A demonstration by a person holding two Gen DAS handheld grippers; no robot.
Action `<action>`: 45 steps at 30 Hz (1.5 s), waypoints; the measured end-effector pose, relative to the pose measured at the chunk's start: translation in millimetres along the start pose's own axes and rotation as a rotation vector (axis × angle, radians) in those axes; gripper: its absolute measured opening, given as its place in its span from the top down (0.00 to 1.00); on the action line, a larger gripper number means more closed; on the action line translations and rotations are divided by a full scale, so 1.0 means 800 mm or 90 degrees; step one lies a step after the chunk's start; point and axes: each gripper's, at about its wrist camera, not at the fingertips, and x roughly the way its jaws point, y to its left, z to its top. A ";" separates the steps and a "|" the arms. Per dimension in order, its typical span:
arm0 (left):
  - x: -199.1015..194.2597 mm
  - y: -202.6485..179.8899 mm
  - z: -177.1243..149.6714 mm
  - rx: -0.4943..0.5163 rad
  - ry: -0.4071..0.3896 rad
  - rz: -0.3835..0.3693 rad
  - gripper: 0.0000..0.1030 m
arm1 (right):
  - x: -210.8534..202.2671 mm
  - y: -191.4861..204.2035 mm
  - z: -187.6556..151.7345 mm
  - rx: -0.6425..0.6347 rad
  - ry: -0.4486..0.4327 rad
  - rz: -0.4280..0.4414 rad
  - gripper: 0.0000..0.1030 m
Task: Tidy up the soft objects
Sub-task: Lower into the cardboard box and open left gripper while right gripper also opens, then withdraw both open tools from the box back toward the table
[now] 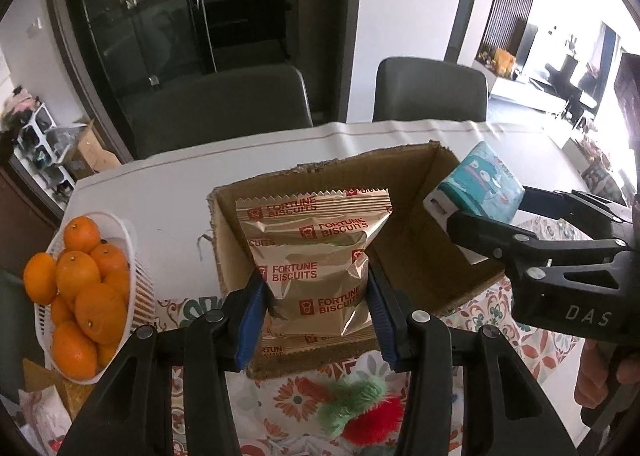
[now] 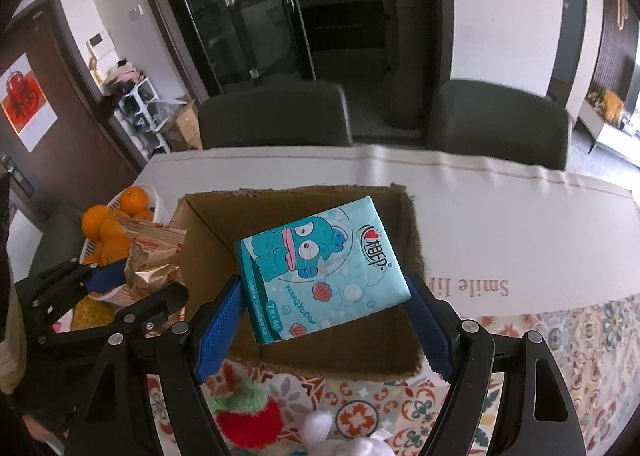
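Jaws, left gripper (image 1: 316, 288): I have them closed on the lower sides of a gold biscuit packet (image 1: 316, 256), foil dented inward at both blue pads (image 1: 250, 320). Packet upright, long axis running from the jaws up to the crimped top seal, held over the near-left part of the cardboard box (image 1: 404, 192). A second packet appears to lie beneath it; I cannot tell whether on the box floor.

Jaws, right gripper (image 2: 324, 296): closed on a teal tissue pack (image 2: 320, 264), pinched across its near corners. Pack flat, printed face up, long axis slanting from near-left to far-right, poised above the box interior.

Surroundings: white basket (image 1: 132, 256) of oranges (image 1: 78, 276) just left of the box; plush toys, green and red (image 1: 360, 412), on the patterned mat near me; two chairs beyond the table (image 1: 160, 200).

Risks, my judgement: the tissue pack is gripped near its edge, so it may pivot or slip out. Slick foil could slide between the pads. Both grippers crowd one box, so a collision is possible if they release together.
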 end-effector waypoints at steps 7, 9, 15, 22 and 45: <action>0.010 0.010 0.005 -0.007 0.002 0.024 0.33 | 0.029 -0.010 0.007 0.017 0.033 0.005 0.19; 0.010 0.010 0.004 -0.008 0.002 0.028 0.31 | 0.029 -0.012 0.010 0.022 0.032 0.004 0.18; -0.001 0.010 -0.002 -0.011 -0.008 0.048 0.31 | 0.016 -0.011 0.010 0.026 0.016 -0.032 0.16; -0.030 0.003 -0.011 -0.017 -0.029 0.063 0.29 | -0.014 -0.014 -0.001 0.049 -0.001 -0.057 0.16; -0.071 -0.030 -0.087 -0.028 -0.024 0.084 0.16 | -0.093 -0.014 -0.083 0.095 -0.013 -0.127 0.10</action>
